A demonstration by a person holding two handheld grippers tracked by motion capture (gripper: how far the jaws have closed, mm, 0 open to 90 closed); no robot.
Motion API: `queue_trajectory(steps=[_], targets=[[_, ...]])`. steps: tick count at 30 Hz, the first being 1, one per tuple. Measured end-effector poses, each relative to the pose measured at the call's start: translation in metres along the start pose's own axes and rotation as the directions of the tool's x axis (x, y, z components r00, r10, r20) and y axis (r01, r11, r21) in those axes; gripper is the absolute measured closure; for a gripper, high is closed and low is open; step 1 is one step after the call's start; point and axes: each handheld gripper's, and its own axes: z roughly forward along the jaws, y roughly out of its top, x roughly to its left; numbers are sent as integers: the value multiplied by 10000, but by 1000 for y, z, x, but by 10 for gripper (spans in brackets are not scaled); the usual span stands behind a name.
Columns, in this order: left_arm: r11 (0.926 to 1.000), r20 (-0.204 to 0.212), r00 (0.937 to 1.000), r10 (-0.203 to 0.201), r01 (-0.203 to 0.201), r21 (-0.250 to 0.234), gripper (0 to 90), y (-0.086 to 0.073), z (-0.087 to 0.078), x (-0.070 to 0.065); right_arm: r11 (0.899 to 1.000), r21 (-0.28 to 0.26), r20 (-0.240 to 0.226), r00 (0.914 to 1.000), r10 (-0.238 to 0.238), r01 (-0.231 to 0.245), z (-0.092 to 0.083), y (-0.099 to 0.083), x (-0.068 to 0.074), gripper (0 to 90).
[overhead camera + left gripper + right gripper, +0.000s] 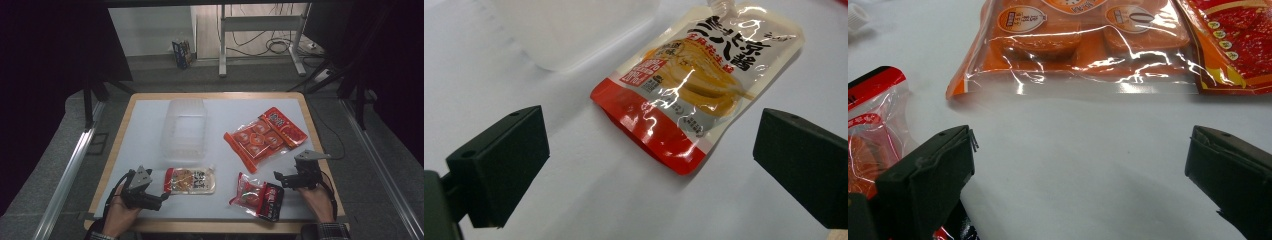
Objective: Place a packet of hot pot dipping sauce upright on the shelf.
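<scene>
Near the bench's front edge, left of centre: sauce pouch (694, 90), flat, long axis parallel to that edge, red end toward your left gripper (161, 199). Fingers spread, empty, just beside it. Right gripper (276, 176), also spread, sits farther off.

On the table (150, 107), the clear container (183, 129) sits left of centre toward the far edge, with the sauce pouch (190, 180) just before it near the near edge. The large snack bag (265, 137) lies right of centre, and the small snack packet (258, 196) lies before it at the near edge. The left gripper (162, 197) rests just left of the pouch, the right gripper (277, 179) just right of the packet.
</scene>
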Motion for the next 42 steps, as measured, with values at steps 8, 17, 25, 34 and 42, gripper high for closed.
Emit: queue_trajectory(steps=[8,17,25,34,42], targets=[[9993,55,9994,331,-332,166,13,1,2,-4,10000,8,41,10000,59,-59,3,1,-3,0],[9948,21,9954,956,-957,355,12,0,6,-10,9995,302,252,9997,-13,6,8,3,-15,14],[9948,-46,9953,972,-970,299,11,0,6,-9,9993,84,186,9992,354,-356,9,4,-32,10],[9935,-96,9939,1095,-1092,307,9,-1,7,-10,9982,251,459,9976,524,-536,16,6,-50,8],[9931,-118,9935,1130,-1125,337,8,-1,7,-10,9950,318,379,9949,933,-946,22,8,-64,2]])
